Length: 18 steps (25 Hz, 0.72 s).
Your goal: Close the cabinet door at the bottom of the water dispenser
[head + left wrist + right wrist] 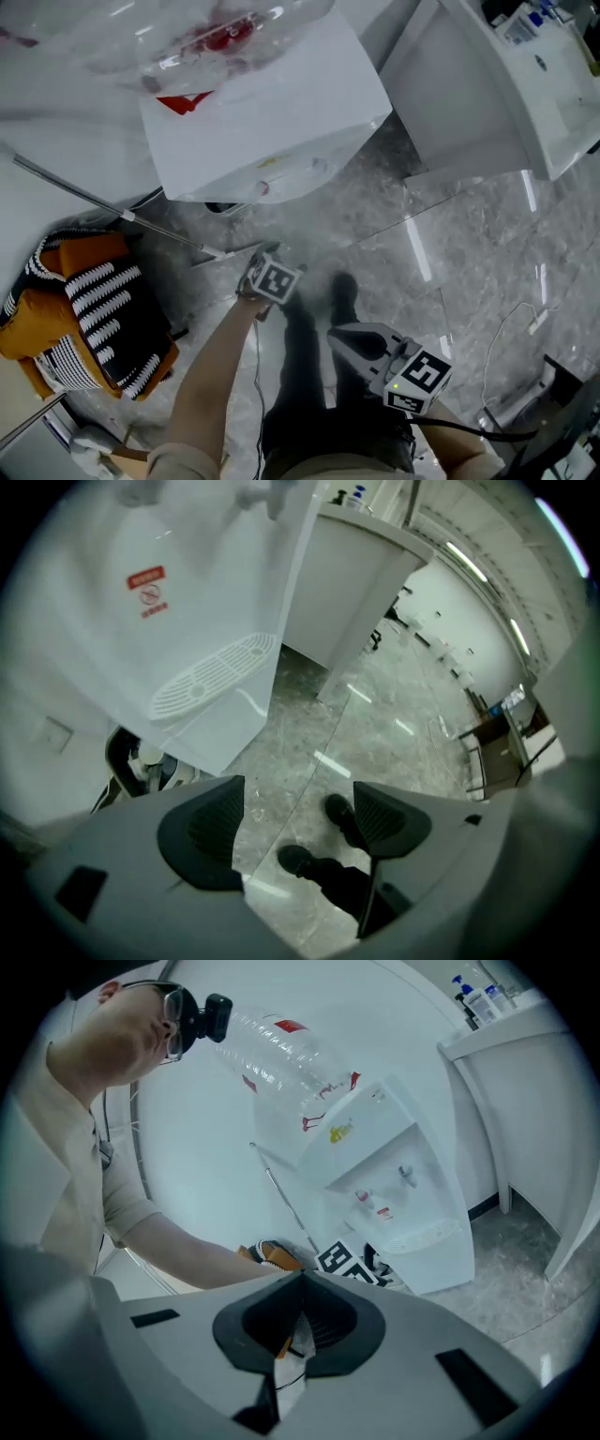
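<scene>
The white water dispenser (pixel 272 122) stands at the top of the head view with a clear bottle on it. Its lower front panel (pixel 220 728), below the drip tray (pixel 211 672), borders a dark opening (pixel 129 761) at the base; how far the door stands ajar I cannot tell. My left gripper (pixel 265 251) is low by the dispenser's foot, open, with nothing between its pads (pixel 202 832). My right gripper (pixel 342 342) hangs back over the floor near the person's legs. Its jaws are shut and empty, and it (pixel 300 1283) faces the dispenser (pixel 394 1194).
An orange, black and white striped bag (pixel 89 314) lies on the floor at the left. A thin metal rod (pixel 94 199) slants past it. A white counter (pixel 487 94) stands right of the dispenser. Cables (pixel 520 328) trail on the marble floor. The person's shoes (pixel 323 841) are below.
</scene>
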Each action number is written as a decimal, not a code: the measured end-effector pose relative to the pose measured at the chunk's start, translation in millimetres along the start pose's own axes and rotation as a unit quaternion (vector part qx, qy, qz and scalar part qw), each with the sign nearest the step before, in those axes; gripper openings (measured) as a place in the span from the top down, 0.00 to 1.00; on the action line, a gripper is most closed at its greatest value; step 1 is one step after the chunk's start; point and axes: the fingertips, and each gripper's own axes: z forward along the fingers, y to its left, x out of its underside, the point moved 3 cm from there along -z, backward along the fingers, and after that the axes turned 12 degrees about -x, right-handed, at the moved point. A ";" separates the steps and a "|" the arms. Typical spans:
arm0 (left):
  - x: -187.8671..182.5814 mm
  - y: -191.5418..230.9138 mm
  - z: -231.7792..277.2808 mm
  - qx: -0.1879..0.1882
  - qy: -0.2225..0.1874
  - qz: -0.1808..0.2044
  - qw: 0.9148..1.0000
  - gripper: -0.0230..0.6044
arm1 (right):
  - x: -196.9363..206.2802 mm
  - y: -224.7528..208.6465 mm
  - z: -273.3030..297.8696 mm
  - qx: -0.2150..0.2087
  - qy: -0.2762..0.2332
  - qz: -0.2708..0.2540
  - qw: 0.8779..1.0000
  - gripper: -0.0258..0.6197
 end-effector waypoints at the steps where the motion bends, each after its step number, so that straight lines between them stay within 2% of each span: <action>1: -1.4 8.3 -16.5 -0.005 -0.007 -0.017 1.000 0.41 | -4.6 6.0 2.8 0.000 -0.001 0.003 1.000 0.95; 3: 1.0 17.8 -48.7 -0.009 -0.018 -0.054 0.998 0.41 | -9.7 19.0 3.2 0.004 0.005 0.008 1.000 0.95; 6: 6.9 20.3 -92.2 -0.001 -0.039 -0.084 0.996 0.41 | -16.2 34.4 0.9 0.017 0.019 0.009 1.000 0.95; 9: 27.3 6.5 -130.6 0.022 -0.038 -0.083 0.996 0.41 | -32.5 53.4 1.5 0.033 0.014 -0.004 0.999 0.95; 12: 46.0 5.9 -161.3 0.006 -0.038 -0.072 0.997 0.41 | -61.6 77.5 4.6 0.031 -0.006 -0.024 0.999 0.95; 15: 43.7 14.3 -188.3 0.005 -0.054 -0.107 0.993 0.41 | -82.6 92.6 14.3 0.021 -0.008 -0.049 0.999 0.95; 18: 31.3 19.7 -213.5 0.005 -0.079 -0.126 0.989 0.41 | -97.3 106.2 26.7 0.008 0.020 -0.091 0.996 0.95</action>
